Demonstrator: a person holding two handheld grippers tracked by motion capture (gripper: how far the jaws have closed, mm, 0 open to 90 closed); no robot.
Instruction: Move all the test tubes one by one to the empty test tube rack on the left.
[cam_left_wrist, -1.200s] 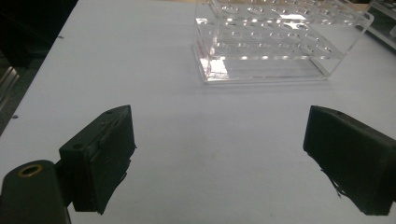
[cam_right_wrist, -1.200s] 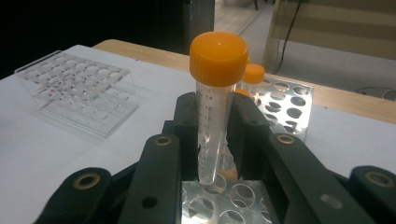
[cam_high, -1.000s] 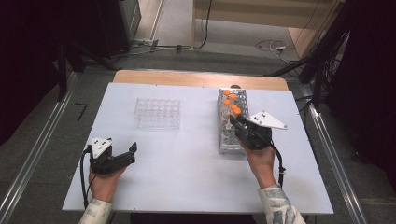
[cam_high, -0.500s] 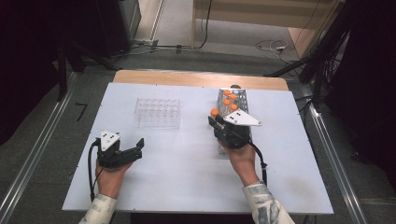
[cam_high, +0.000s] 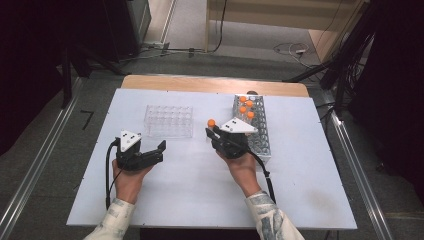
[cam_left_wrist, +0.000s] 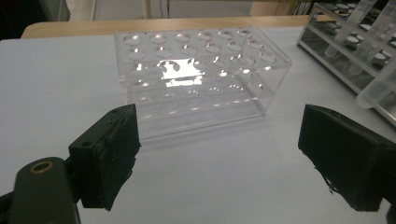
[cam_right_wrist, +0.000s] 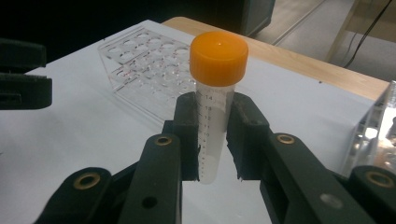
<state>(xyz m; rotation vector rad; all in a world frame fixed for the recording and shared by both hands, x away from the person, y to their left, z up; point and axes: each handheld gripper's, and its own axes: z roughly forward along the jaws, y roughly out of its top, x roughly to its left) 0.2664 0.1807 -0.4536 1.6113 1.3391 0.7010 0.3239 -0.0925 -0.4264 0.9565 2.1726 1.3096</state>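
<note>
My right gripper (cam_high: 213, 133) is shut on an upright plastic tube with an orange cap (cam_high: 211, 122), held above the table between the two racks. In the right gripper view both pads clamp the tube (cam_right_wrist: 215, 107) below its cap. An empty clear rack (cam_high: 168, 121) with many holes stands left of it. My left gripper (cam_high: 161, 149) hovers in front of that clear rack (cam_left_wrist: 201, 74); its jaws have just been closing slightly, and they stand open with nothing between them (cam_left_wrist: 219, 158).
A second rack (cam_high: 260, 142) holding several orange-capped tubes (cam_high: 246, 106) stands right of my right hand. The white table top (cam_high: 200, 195) ends in a wooden strip (cam_high: 210, 84) at the far edge. Cables trail from both grippers.
My right gripper has carried the tube left, away from the tube rack toward the clear rack. My left gripper has shifted right and a little farther from the person.
</note>
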